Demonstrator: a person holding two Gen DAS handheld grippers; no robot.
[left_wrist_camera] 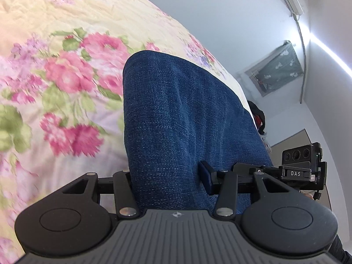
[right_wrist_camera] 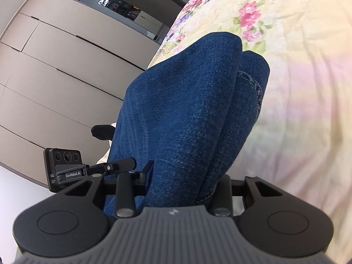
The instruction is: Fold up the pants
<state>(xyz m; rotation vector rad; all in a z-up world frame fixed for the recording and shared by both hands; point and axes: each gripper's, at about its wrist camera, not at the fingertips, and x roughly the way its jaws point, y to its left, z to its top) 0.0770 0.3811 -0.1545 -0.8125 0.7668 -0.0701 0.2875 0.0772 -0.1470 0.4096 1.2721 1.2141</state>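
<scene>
left tongs (left_wrist_camera: 168,176): clamped on denim, angled down | right tongs (right_wrist_camera: 179,176): clamped on denim, angled down

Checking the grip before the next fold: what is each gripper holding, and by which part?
Both hold the jeans. The left gripper and the right gripper each clamp a bunched thickness of denim; which part of the jeans cannot be told.

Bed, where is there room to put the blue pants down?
The flowered bedspread is bare left of the jeans in the left view and right of them in the right view. It is crowded at the bed's edge, where both hand-held grippers hold denim.
</scene>
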